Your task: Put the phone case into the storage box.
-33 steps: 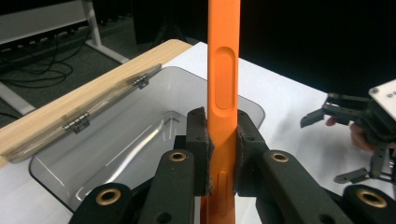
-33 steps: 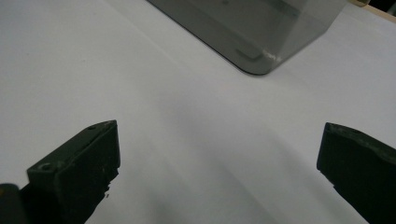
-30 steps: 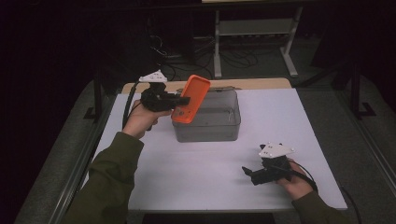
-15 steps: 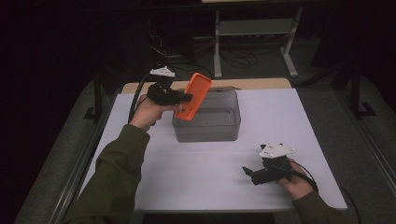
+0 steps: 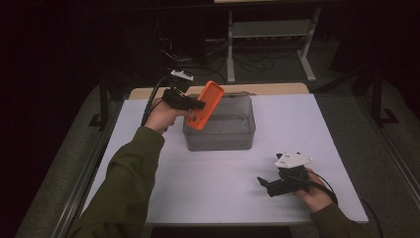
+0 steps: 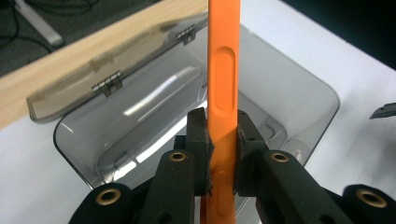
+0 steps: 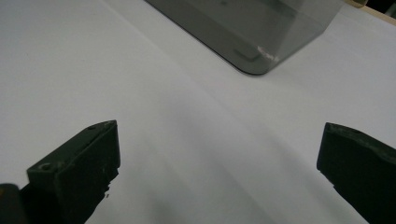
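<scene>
The left gripper [image 5: 198, 105] is clamped on an orange phone case [image 5: 207, 104], its two black pads pressed flat against the case's faces – in the left gripper view the case [image 6: 223, 93] stands edge-on and upright between the jaws, side-button cutouts facing the camera. From above, the case tilts over the left rim of a smoky clear box [image 5: 220, 134], held in the air and touching nothing else. The box [image 6: 299, 93] sits open on the white table [image 5: 322, 124], its hinged lid [image 6: 116, 70] swung back toward the wooden strip at the far edge. The right gripper [image 5: 265, 184] rests low near the front right of the table, well apart from the box – its jaws stand wide apart with bare table between them, a corner of the box [image 7: 261, 42] ahead of them.
</scene>
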Demonstrator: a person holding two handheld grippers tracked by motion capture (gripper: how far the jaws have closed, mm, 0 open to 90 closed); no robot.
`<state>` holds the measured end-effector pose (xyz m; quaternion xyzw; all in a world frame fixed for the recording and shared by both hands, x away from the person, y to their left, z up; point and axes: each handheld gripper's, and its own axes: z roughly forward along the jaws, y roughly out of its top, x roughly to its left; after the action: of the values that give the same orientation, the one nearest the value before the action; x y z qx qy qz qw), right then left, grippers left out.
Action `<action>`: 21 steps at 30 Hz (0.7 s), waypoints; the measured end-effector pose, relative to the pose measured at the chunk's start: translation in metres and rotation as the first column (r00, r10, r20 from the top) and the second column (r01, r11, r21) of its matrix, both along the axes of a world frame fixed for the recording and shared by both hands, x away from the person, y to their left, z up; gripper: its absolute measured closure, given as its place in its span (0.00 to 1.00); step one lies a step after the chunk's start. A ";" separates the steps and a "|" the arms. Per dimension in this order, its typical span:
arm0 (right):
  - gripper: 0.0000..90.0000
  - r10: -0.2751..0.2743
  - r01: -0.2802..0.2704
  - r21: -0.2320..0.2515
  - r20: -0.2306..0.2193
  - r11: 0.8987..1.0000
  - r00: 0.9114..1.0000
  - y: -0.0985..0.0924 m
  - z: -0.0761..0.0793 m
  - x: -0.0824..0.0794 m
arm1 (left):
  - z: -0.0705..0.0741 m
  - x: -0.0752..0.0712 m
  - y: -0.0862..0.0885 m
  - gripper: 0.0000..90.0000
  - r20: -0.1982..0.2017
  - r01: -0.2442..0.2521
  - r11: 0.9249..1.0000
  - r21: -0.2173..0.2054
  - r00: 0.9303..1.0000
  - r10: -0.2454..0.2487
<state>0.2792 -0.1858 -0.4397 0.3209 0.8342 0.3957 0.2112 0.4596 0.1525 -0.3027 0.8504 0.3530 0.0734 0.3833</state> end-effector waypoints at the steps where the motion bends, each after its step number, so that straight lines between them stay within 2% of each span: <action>1: 0.00 0.000 0.000 0.000 0.000 1.000 1.000 0.000 0.000 0.000 | -0.001 0.001 -0.001 0.88 -0.006 -0.002 1.000 0.008 1.000 0.002; 12: 0.00 0.000 0.000 0.001 -0.001 1.000 1.000 0.000 0.000 0.000 | -0.012 0.013 -0.012 0.88 -0.091 -0.032 0.995 0.099 0.995 0.041; 18: 0.00 0.002 -0.002 0.000 0.000 1.000 1.000 0.000 0.000 0.000 | -0.019 0.017 -0.016 0.88 -0.139 -0.057 0.988 0.145 0.987 0.077; 21: 0.00 0.002 -0.002 0.002 0.001 1.000 1.000 0.000 0.000 0.000 | -0.024 0.020 -0.016 0.88 -0.164 -0.077 0.983 0.168 0.981 0.105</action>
<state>0.2790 -0.1857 -0.4397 0.3202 0.8339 0.3969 0.2110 0.4795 0.1364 -0.3263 0.8645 0.4164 0.0454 0.2779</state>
